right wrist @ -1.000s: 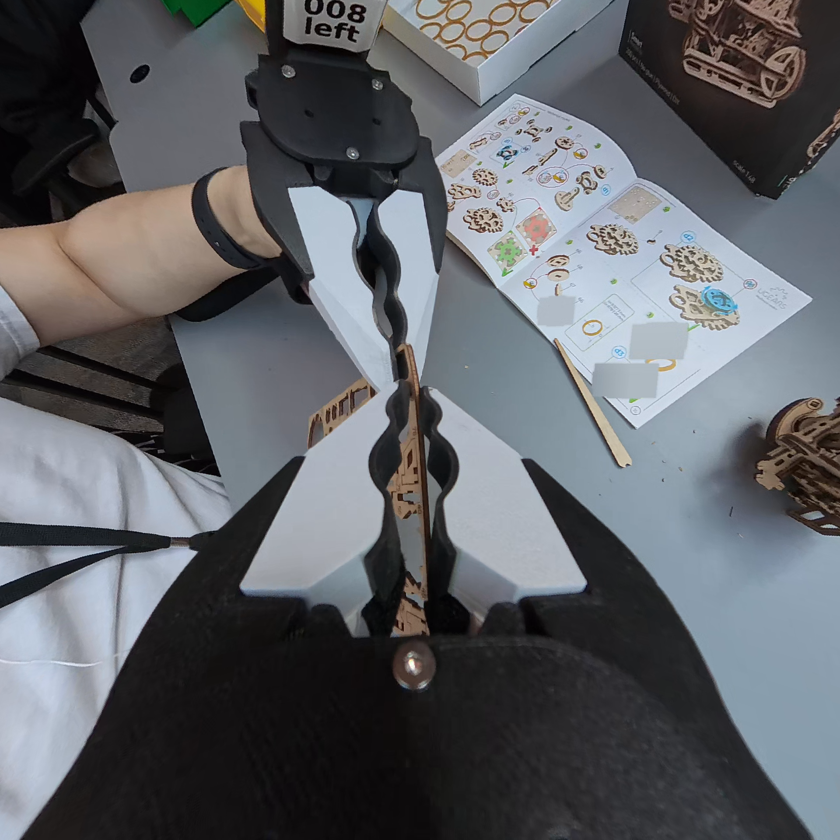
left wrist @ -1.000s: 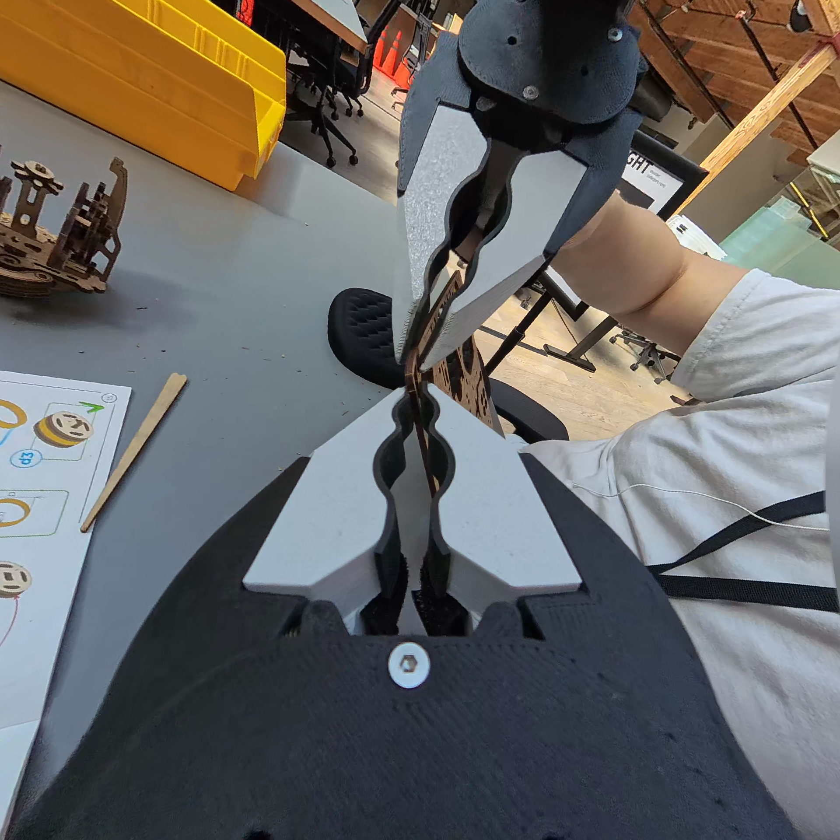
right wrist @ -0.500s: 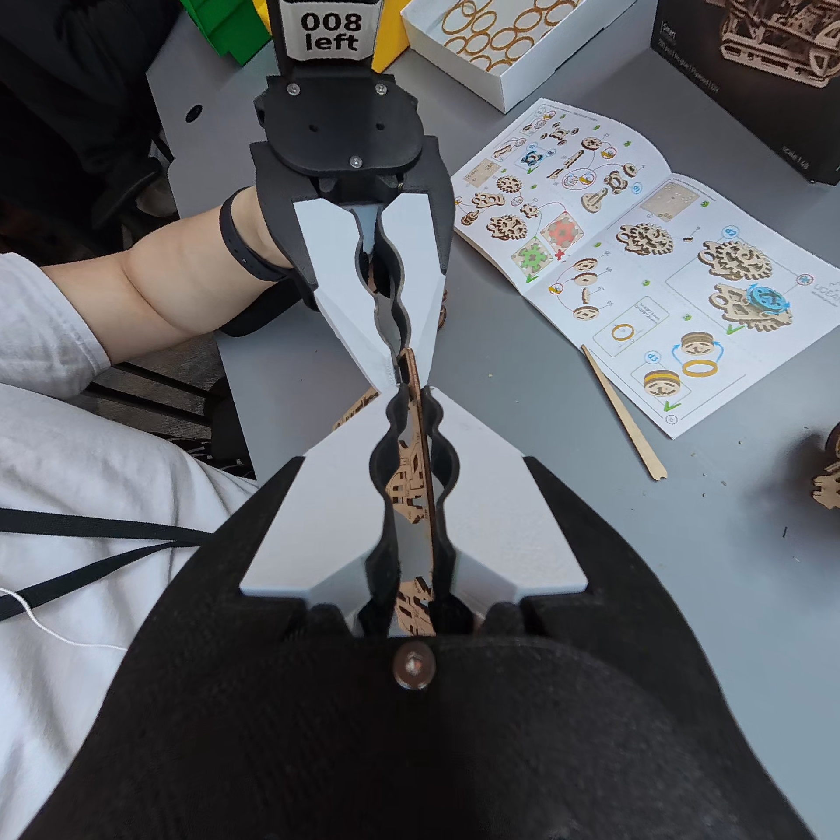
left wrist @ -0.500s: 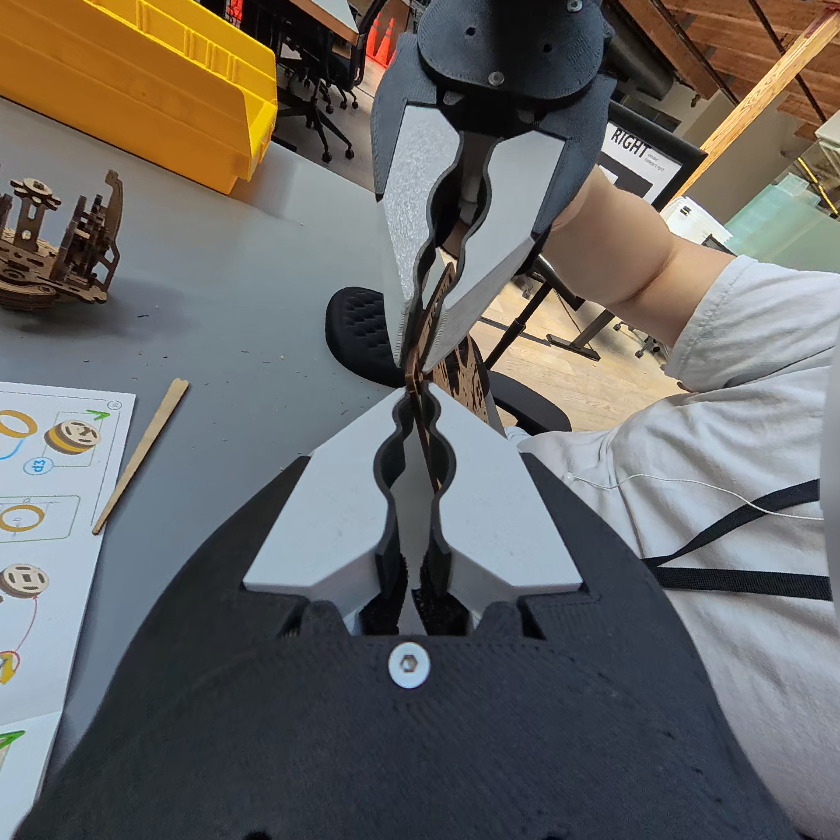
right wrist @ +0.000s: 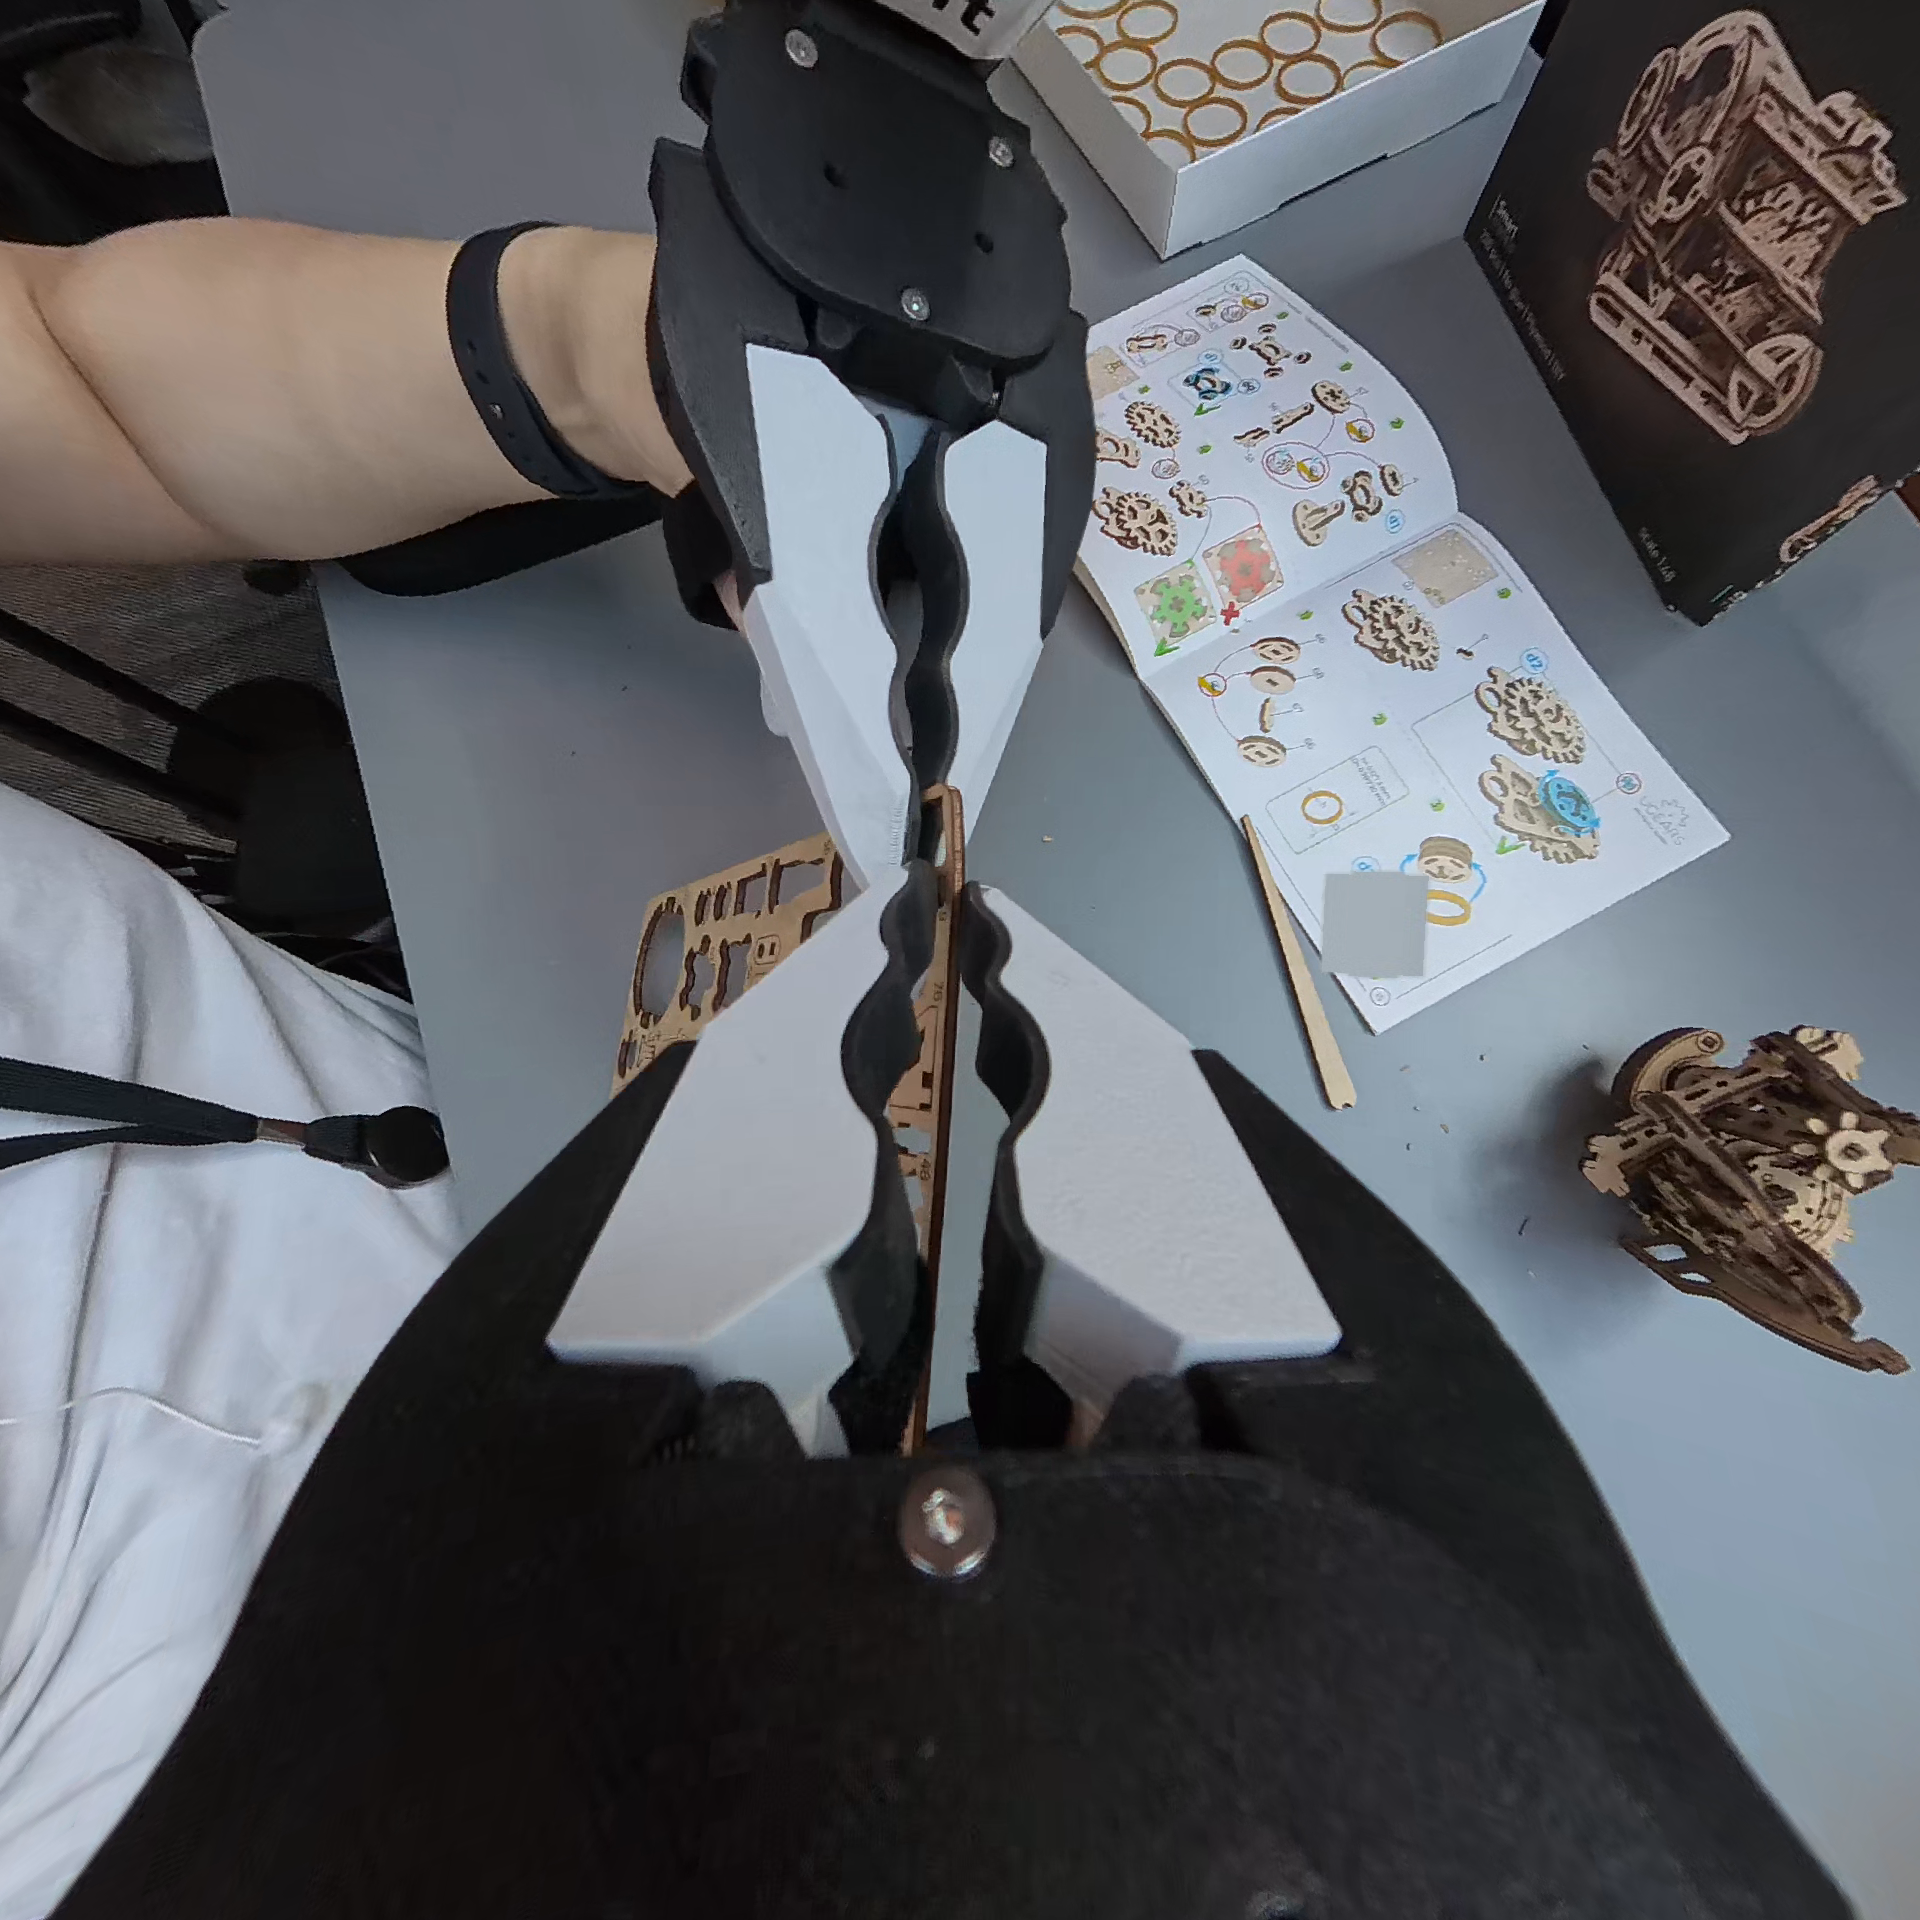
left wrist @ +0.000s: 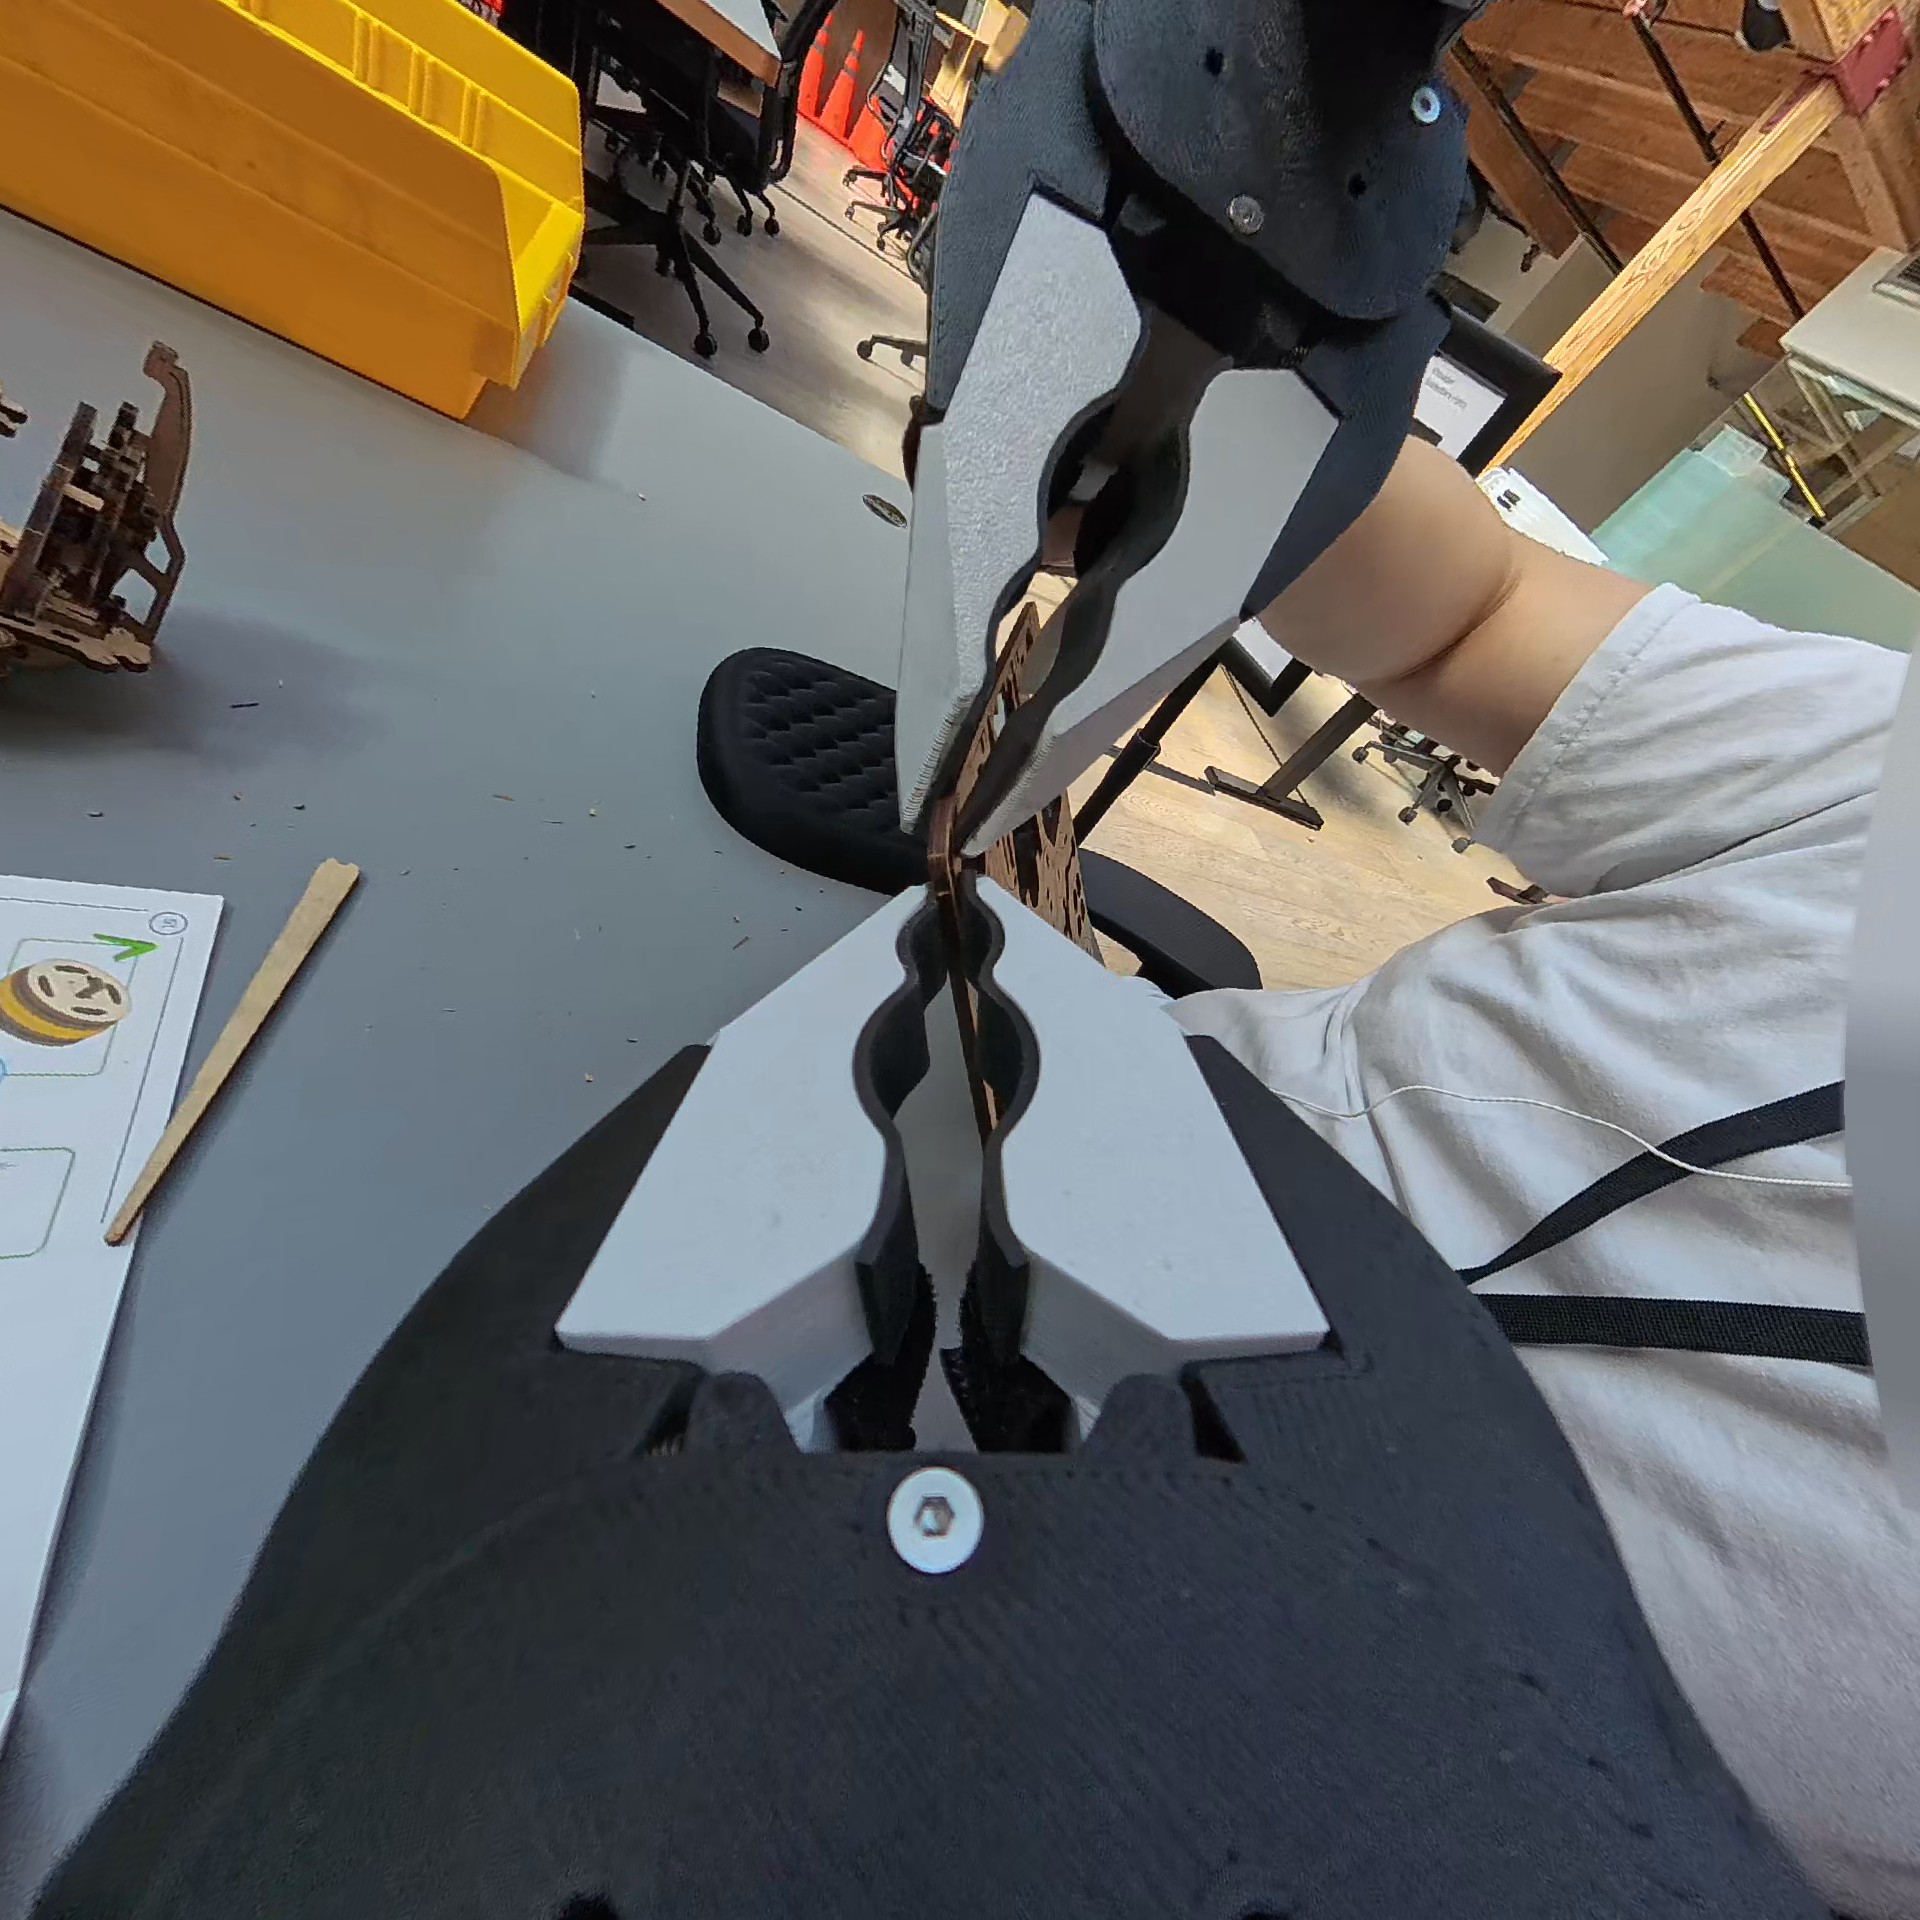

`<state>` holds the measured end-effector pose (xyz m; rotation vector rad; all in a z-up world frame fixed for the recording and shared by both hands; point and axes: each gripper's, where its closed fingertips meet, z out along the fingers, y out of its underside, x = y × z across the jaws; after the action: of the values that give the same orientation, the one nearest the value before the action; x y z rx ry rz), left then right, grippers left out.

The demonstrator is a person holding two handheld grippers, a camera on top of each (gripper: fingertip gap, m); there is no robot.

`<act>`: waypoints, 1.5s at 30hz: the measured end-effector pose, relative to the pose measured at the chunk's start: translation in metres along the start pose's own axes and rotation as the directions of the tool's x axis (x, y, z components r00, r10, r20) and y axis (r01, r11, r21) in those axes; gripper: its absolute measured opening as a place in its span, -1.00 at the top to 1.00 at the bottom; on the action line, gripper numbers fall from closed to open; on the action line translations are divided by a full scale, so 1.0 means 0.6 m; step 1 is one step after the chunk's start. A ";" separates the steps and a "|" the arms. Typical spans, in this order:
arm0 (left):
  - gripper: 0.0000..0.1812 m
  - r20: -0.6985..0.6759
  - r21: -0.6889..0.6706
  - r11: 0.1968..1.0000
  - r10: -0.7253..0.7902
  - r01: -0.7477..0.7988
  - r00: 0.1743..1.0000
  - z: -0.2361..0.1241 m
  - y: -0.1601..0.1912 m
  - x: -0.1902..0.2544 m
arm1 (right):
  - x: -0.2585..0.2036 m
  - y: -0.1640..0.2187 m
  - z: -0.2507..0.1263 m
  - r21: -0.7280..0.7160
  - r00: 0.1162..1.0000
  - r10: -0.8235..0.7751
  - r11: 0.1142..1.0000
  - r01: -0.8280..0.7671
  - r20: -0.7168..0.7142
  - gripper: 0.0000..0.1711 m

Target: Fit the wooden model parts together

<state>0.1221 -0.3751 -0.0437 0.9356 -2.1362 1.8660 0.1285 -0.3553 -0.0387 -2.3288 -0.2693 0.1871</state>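
Both my grippers pinch one thin wooden sheet, tip to tip, at the desk edge.

My left gripper (left wrist: 951, 909) has its jaws closed on the edge of the wooden sheet (left wrist: 966, 1023), which runs edge-on between the wavy black pads. The right gripper (left wrist: 951, 821) comes down from above, tilted, clamped on the same sheet, its tips almost touching mine. On the grey table (left wrist: 468, 623) I see a flat wooden stick (left wrist: 234, 1049) just beside the instruction booklet (left wrist: 73, 1039), a partly built wooden model (left wrist: 99, 520) at the left edge, and a yellow bin (left wrist: 291, 177) behind. A white-sleeved arm (left wrist: 1455, 613) reaches in from the right.
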 end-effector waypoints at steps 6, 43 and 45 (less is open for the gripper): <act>1.00 0.011 0.006 1.000 0.001 -0.001 1.000 -0.003 -0.002 -0.004 | 0.004 -0.002 0.000 -0.024 0.973 -0.201 0.980 0.199 -0.117 0.93; 0.99 0.035 -0.002 0.996 0.094 -0.094 0.995 -0.014 -0.007 -0.001 | 0.005 -0.023 -0.006 0.025 0.994 0.091 0.995 -0.093 0.061 0.90; 0.98 0.026 0.003 0.996 0.090 -0.090 0.996 -0.014 -0.008 0.001 | 0.001 -0.018 0.000 -0.004 0.993 0.094 0.996 -0.093 0.072 0.88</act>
<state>0.1219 -0.3677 -0.0377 0.8833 -2.2255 1.9100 0.1277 -0.3481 -0.0310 -2.3402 -0.1958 0.3174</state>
